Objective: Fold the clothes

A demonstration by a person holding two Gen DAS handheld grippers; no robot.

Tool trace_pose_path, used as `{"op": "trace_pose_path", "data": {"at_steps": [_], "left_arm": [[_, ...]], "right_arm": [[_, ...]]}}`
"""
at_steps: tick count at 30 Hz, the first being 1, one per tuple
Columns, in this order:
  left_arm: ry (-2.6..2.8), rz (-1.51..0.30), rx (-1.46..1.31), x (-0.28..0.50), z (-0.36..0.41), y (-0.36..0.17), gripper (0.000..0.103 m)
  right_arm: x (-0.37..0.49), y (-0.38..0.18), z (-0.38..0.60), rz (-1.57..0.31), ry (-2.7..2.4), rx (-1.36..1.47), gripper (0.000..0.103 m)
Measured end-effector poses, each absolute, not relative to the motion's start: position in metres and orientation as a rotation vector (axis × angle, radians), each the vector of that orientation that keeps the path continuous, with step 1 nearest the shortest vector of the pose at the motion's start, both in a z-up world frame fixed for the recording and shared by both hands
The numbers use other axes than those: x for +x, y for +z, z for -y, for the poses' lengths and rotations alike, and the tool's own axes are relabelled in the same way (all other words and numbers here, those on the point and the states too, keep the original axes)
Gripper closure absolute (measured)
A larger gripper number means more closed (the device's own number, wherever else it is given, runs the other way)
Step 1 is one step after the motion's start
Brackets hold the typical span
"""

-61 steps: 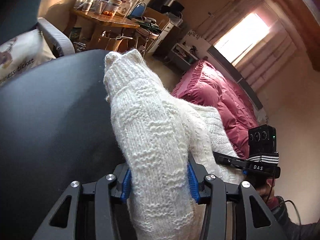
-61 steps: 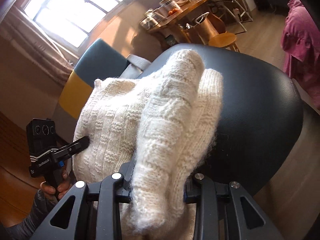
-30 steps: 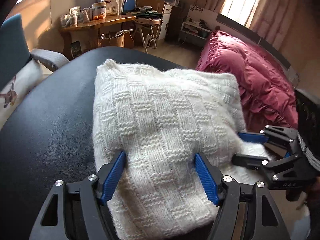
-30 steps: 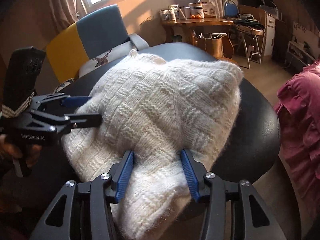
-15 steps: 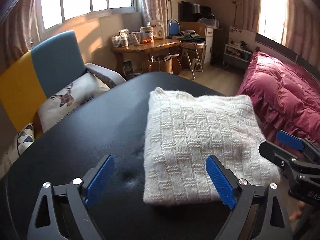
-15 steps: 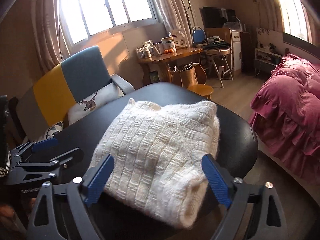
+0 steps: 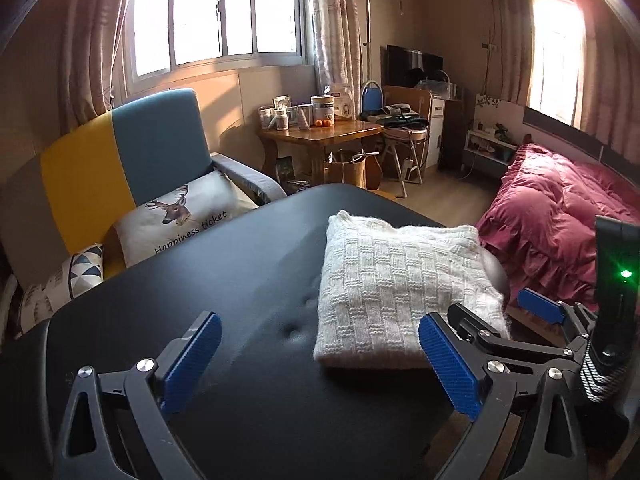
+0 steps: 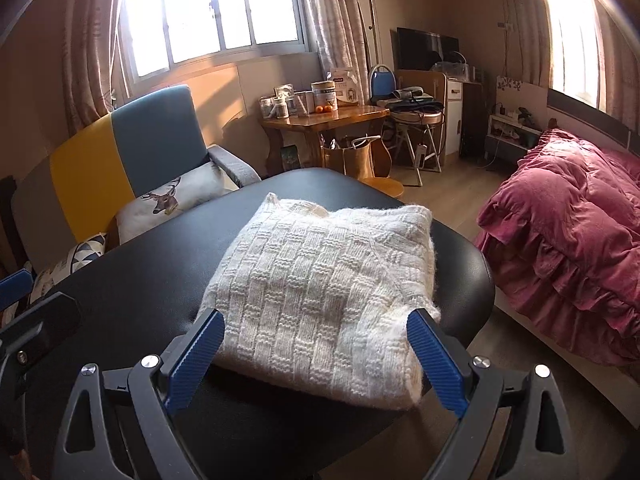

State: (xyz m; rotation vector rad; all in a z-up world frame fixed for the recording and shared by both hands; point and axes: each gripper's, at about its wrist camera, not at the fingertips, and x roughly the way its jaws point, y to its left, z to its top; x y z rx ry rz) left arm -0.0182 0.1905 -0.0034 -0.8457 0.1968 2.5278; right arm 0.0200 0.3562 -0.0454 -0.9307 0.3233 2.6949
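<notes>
A folded cream basket-weave knit sweater (image 8: 328,288) lies flat on the black padded tabletop (image 7: 200,280), toward its right edge. Beyond the tabletop stand a blue-and-yellow armchair (image 7: 120,160) holding a white deer-print cushion (image 7: 180,220), a wooden side table (image 8: 324,120) crowded with cans and jars, and a bed with a crimson ruffled quilt (image 8: 572,232) at the right. The left gripper (image 7: 320,364) hovers over bare tabletop just left of the sweater, jaws spread wide, holding nothing. The right gripper (image 8: 316,360) sits at the sweater's near edge, jaws wide apart and straddling it without clamping.
</notes>
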Motion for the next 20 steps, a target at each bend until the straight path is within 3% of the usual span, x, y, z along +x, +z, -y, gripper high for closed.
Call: {"op": "trace_pose_path", "data": {"at_steps": [20], "left_arm": [[2.541, -0.114, -0.915, -0.033, -0.184, -0.008, 0.006]], "right_arm": [[0.006, -0.057, -0.35, -0.243, 2.698, -1.021, 0.008]]}}
